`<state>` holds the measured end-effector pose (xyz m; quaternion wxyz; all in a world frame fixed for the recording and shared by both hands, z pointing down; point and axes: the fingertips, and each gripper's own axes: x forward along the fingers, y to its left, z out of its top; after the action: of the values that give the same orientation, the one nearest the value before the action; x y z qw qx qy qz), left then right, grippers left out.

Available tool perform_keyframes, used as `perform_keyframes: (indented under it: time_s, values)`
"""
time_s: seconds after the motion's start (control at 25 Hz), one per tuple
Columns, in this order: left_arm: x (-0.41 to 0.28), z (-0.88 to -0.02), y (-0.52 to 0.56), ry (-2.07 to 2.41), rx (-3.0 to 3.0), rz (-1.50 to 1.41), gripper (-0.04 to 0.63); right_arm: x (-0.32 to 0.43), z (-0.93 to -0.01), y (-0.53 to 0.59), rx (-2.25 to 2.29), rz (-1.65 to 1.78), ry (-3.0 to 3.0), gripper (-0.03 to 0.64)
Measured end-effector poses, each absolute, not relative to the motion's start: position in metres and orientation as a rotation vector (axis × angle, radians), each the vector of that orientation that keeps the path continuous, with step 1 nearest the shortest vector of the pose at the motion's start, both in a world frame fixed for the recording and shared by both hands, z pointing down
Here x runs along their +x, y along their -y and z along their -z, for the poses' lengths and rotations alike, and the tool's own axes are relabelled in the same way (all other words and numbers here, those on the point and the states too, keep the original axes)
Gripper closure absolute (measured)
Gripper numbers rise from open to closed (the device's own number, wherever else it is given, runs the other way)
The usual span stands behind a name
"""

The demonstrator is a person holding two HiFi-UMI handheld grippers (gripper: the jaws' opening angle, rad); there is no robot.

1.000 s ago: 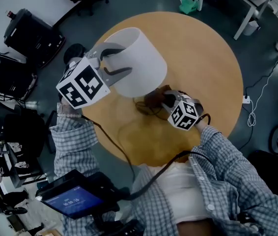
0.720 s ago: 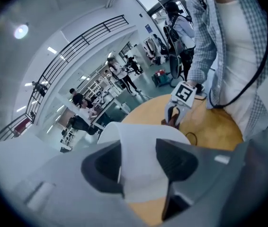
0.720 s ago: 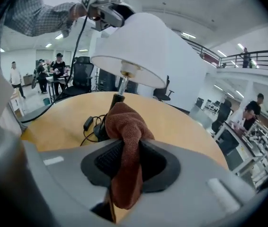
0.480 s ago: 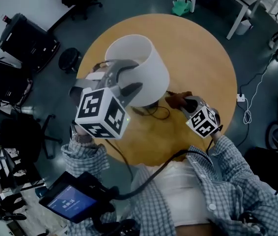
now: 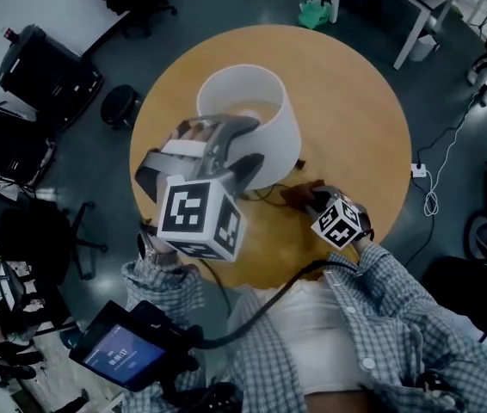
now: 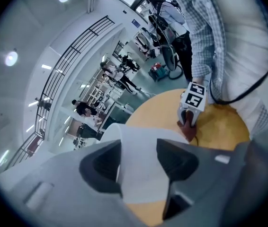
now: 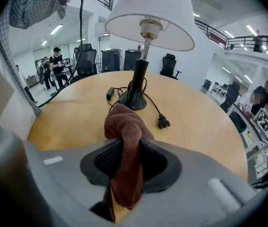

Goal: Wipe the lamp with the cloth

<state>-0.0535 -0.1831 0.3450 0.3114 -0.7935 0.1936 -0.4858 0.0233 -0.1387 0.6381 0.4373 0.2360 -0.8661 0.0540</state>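
A lamp with a white shade (image 5: pixel 265 127) stands on the round wooden table (image 5: pixel 355 101). Its dark stem and base (image 7: pixel 133 98) show in the right gripper view, under the shade (image 7: pixel 148 8). My left gripper (image 5: pixel 235 149) is open at the shade's near rim, one finger over the opening and one outside. The shade (image 6: pixel 138 186) fills the gap between the jaws of the left gripper (image 6: pixel 138 162). My right gripper (image 7: pixel 124 160) pinches a brown cloth (image 7: pixel 124 126) just above the table, short of the base, and its jaws are opening. The cloth (image 5: pixel 299 198) hangs ahead of the right gripper (image 5: pixel 308 200).
The lamp's black cord and plug (image 7: pixel 163 123) lie on the table beside the base. Black cases (image 5: pixel 50 63) and office chairs stand on the floor to the left. A white cable (image 5: pixel 437 188) trails on the floor at right. A lit screen (image 5: pixel 127 351) sits by the person's waist.
The left gripper swung from the shade's left side round to its near side, and the shade went from tilted to upright. The right gripper drew the cloth back from the lamp's base.
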Motion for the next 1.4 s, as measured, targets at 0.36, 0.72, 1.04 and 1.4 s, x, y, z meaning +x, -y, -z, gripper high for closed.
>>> perform_keyframes:
  time_s: [0.36,0.72,1.04,1.4]
  values:
    - [-0.051,-0.341,0.183,-0.527,-2.117,1.224,0.352,0.018,-0.646,0.135,0.519,-0.185,2.158,0.411]
    - [-0.047,-0.331,0.182,-0.583,-2.215,1.097,0.307,0.020,-0.639,0.142,0.558,-0.211,2.188,0.376]
    - [-0.048,-0.313,0.173,-0.683,-2.283,0.943,0.347,0.028,-0.624,0.149,0.622,-0.209,2.223,0.376]
    - [-0.085,-0.290,0.145,-1.030,-2.382,0.647,0.585,0.057,-0.567,0.164,0.929,-0.178,2.320,0.614]
